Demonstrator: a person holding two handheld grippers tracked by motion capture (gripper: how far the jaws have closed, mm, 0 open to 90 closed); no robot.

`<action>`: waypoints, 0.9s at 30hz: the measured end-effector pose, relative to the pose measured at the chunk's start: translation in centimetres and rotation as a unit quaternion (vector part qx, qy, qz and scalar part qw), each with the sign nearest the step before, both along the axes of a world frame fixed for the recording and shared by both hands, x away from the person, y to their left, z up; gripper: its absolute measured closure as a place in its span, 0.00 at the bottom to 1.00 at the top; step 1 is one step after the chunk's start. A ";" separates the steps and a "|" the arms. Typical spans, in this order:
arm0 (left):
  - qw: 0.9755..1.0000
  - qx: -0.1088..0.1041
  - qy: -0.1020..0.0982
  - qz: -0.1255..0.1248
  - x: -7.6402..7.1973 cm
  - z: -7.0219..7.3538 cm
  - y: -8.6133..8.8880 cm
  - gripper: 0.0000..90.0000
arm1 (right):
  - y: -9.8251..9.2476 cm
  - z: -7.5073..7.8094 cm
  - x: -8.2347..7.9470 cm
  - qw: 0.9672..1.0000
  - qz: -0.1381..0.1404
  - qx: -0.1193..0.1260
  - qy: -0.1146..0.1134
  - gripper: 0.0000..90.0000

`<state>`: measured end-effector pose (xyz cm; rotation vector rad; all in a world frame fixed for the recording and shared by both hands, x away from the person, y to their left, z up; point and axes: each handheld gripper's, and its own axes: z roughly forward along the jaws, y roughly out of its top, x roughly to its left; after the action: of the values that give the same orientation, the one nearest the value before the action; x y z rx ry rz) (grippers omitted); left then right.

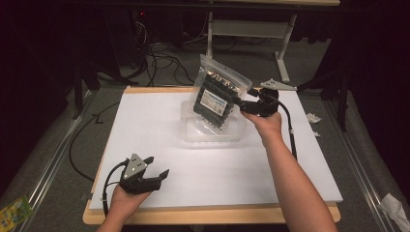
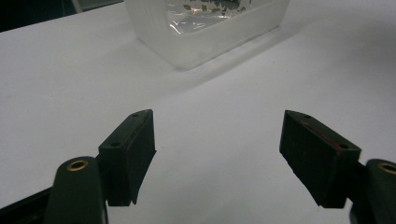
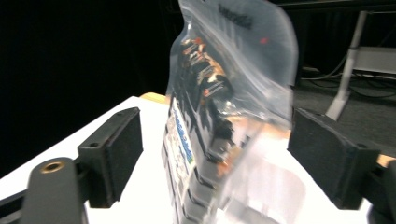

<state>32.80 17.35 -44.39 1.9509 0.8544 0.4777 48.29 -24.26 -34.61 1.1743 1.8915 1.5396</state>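
Observation:
A clear zip bag (image 1: 217, 94) packed with dark parts and a blue-and-white label stands tilted in a clear plastic tub (image 1: 193, 137) at the back middle of the white board. My right gripper (image 1: 244, 99) is at the bag's right edge. In the right gripper view the bag (image 3: 219, 116) rises between the two jaws of that gripper (image 3: 215, 140), which stand wide apart, so it is open. My left gripper (image 1: 157, 166) rests low near the board's front left, open with nothing in it. The left gripper view has those jaws (image 2: 217, 144) spread over bare board, the tub (image 2: 210, 37) ahead.
The white board (image 1: 193, 183) covers a wooden table with an edge close to my left hand. Behind the table stand a desk frame (image 1: 283, 53) and loose cables (image 1: 164, 63) on the floor. Scraps of paper (image 1: 394, 205) lie on the floor at right.

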 end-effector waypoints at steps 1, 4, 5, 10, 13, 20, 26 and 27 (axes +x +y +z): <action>1.000 0.002 0.000 0.000 0.0 0.0 0.0 0.30 | -0.2 0.0 -0.2 1.000 -0.002 0.000 -0.001 0.18; 1.000 0.008 0.000 -0.001 0.0 -0.1 0.1 0.30 | -1.0 0.0 -1.3 1.000 -0.009 -0.010 -0.006 0.17; 1.000 0.007 0.000 0.000 0.0 -0.1 0.3 0.30 | -1.3 0.0 -1.6 1.000 -0.012 -0.014 -0.004 0.17; 1.000 -0.001 0.002 0.007 0.0 0.0 0.6 0.30 | -3.3 -0.3 -4.1 0.999 -0.021 -0.029 -0.004 0.14; 1.000 0.004 0.005 0.005 -0.1 -0.1 0.5 0.29 | -4.4 -0.8 -5.9 0.999 -0.022 -0.041 0.000 0.08; 1.000 0.012 0.009 0.006 -0.1 -0.3 0.3 0.29 | -6.6 -2.4 -10.8 0.998 -0.023 -0.057 0.014 0.00; 1.000 0.008 0.013 0.005 -0.3 -0.4 0.1 0.29 | -7.8 -4.2 -15.4 0.998 -0.028 -0.054 0.019 0.00; 1.000 0.009 0.012 0.004 -0.4 -0.4 0.0 0.29 | -8.1 -4.7 -16.3 0.998 -0.028 -0.055 0.017 0.00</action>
<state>32.44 17.33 -44.80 1.9739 0.8753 0.4692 32.02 -32.31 -39.27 1.2021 1.9221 1.3756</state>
